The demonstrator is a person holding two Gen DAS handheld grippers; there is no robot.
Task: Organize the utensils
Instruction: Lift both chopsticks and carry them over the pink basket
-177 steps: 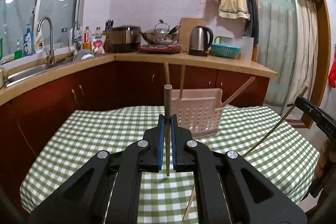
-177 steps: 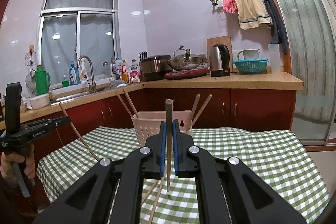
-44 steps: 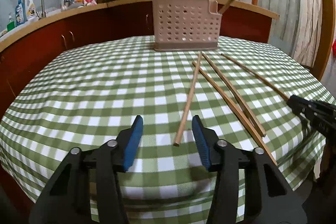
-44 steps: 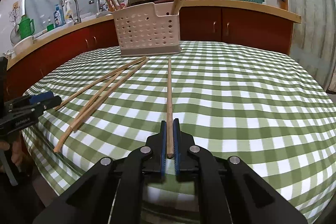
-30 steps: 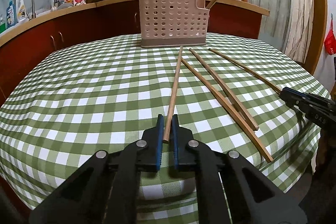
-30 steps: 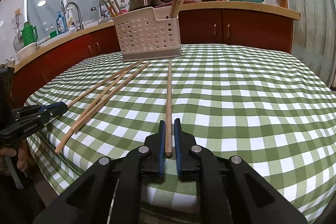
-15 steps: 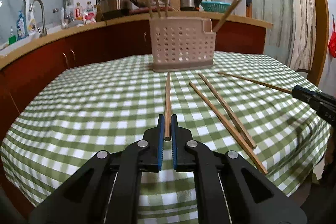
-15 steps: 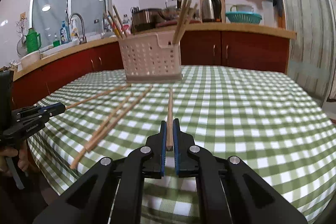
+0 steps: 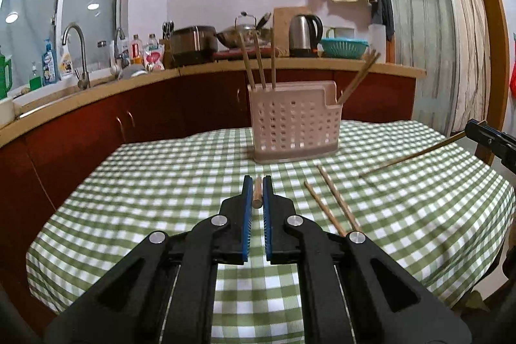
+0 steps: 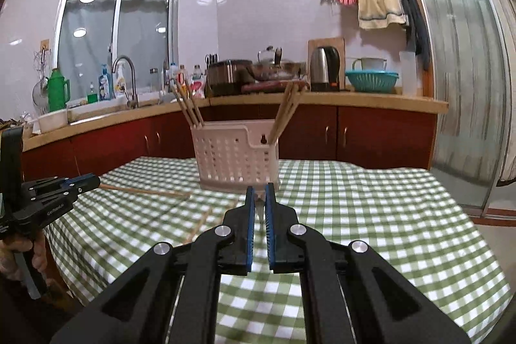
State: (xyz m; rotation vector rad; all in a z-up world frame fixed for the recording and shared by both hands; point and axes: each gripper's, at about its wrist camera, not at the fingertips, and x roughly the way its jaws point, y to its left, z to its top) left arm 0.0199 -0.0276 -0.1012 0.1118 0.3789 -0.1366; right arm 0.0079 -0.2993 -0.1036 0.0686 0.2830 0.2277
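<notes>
A perforated pinkish utensil basket (image 9: 295, 121) stands on the green checked table (image 9: 161, 182) with several wooden chopsticks upright in it; it also shows in the right wrist view (image 10: 235, 160). My left gripper (image 9: 257, 197) is shut on a wooden chopstick (image 9: 257, 195) held above the table, pointing at the basket. My right gripper (image 10: 260, 202) is shut on another chopstick (image 10: 260, 201), seen end-on; that chopstick (image 9: 416, 153) also shows in the left wrist view at right. Two chopsticks (image 9: 332, 203) lie on the cloth.
A wooden counter (image 9: 96, 92) with sink, tap, bottles, rice cooker, kettle and teal bowl runs behind the table. A glass door (image 10: 458, 60) is at right. The table's front edge is near both grippers.
Both grippers have lifted their chopsticks off the table and tipped up, so the sticks now point level toward the basket.
</notes>
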